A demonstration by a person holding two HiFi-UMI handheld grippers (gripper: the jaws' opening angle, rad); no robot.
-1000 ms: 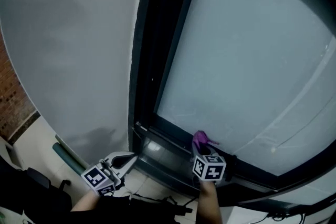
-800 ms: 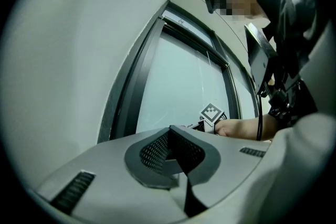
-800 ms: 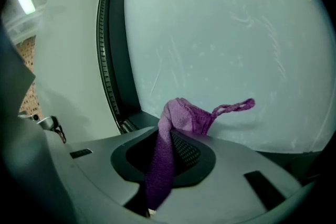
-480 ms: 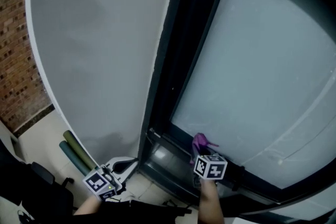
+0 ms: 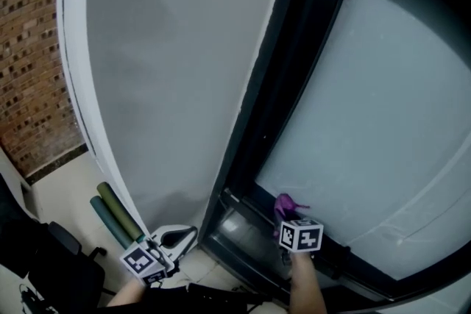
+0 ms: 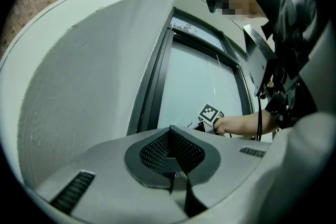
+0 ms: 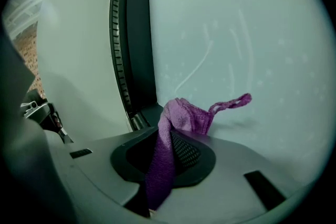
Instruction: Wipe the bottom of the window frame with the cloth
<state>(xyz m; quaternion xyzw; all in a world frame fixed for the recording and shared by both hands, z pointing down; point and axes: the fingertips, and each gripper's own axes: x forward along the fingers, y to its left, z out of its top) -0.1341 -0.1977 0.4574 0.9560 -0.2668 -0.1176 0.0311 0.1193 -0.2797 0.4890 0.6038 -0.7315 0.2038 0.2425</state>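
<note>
We've got the purple cloth [image 7: 181, 117] pinched in the right gripper [image 7: 169, 150]. Its jaws are clenched on a strip of it approx. mid-length. One end trails back betw. them; the other is bunched past the tips w/ a thin tail sticking out sideways. In the head view that gripper sits low at the window. The cloth is at the foot of the glass pane [image 5: 368, 121], just above the bottom rail of the window frame [image 5: 239, 226], near its left corner. We can't tell whether the wad actually touches glass or rail.

The left gripper [image 6: 170, 150] has its jaws clenched together, nothing betw. them. It hangs off to the left by the grey wall [image 5: 169, 70], apart from the frame and w/ no part in the job.

Handling, as we judge it: the cloth is light, soft & floppy, so only the bit right at the tips will press. The loose tail will flap & may snag at the corner. The grip looks narrow, so a hard drag could tug the cloth out. A better hold would be more of the wad in the jaws, w/ a short overhang. Next we'd drop the wad onto the rail & sweep along it. The dark metal looks hard & smooth, so light pressure should do.
</note>
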